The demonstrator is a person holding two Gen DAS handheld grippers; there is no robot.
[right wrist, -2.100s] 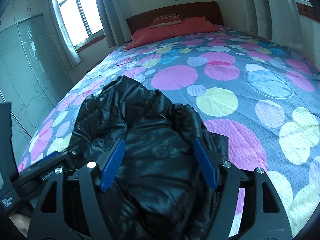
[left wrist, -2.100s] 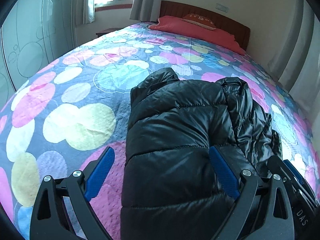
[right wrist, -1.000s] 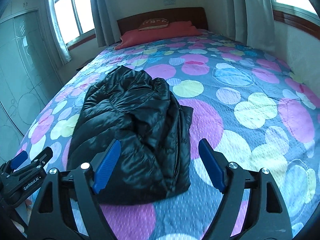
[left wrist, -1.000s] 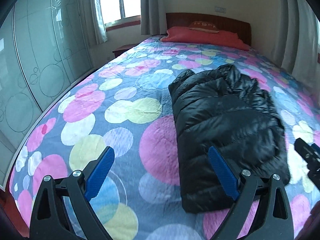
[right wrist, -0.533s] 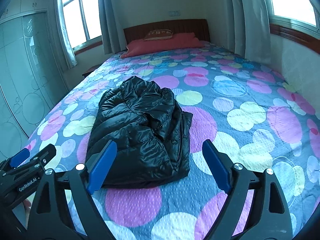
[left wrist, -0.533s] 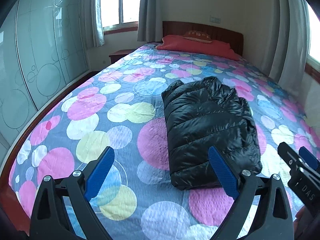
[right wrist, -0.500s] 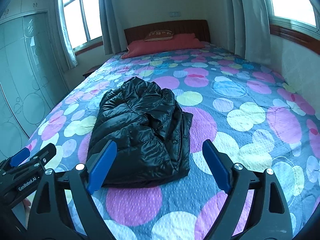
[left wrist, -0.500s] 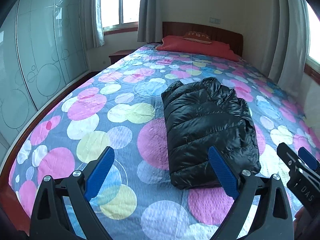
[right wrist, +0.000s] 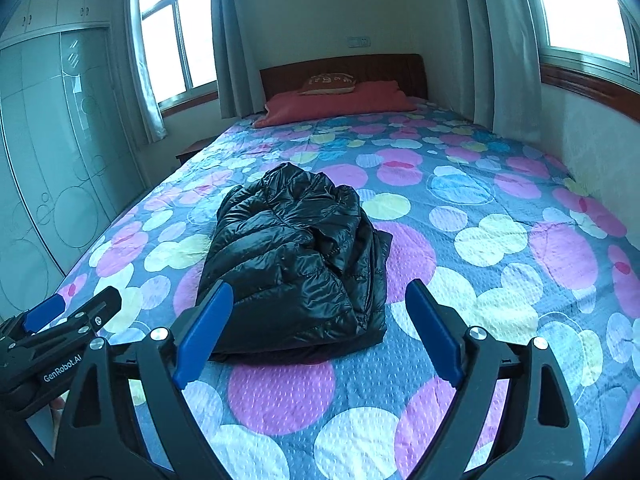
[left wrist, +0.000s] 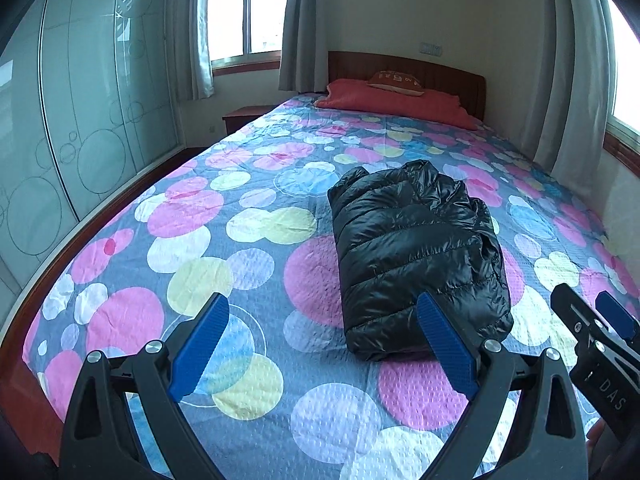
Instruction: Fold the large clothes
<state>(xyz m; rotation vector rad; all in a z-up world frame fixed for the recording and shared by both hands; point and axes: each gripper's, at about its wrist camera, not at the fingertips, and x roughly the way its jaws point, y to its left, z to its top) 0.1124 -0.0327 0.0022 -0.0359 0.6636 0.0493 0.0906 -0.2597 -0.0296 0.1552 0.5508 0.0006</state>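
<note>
Both views look from the foot of the bed (left wrist: 120, 264) toward the headboard (right wrist: 340, 68), tilted somewhat down, held back from the folded black jacket (left wrist: 416, 256). Left wrist view sits to the left, catching the right gripper (left wrist: 592, 320) at its right edge; right wrist view catches the left gripper (right wrist: 72, 312) at its left. Shared: jacket, bedspread, red pillow (right wrist: 336, 104), wardrobe (left wrist: 80, 140).

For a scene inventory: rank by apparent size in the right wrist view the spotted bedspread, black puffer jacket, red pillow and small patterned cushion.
1. Spotted bedspread.
2. Black puffer jacket, though it lies nearer the camera.
3. Red pillow, far off.
4. Small patterned cushion, resting on the pillow.
</note>
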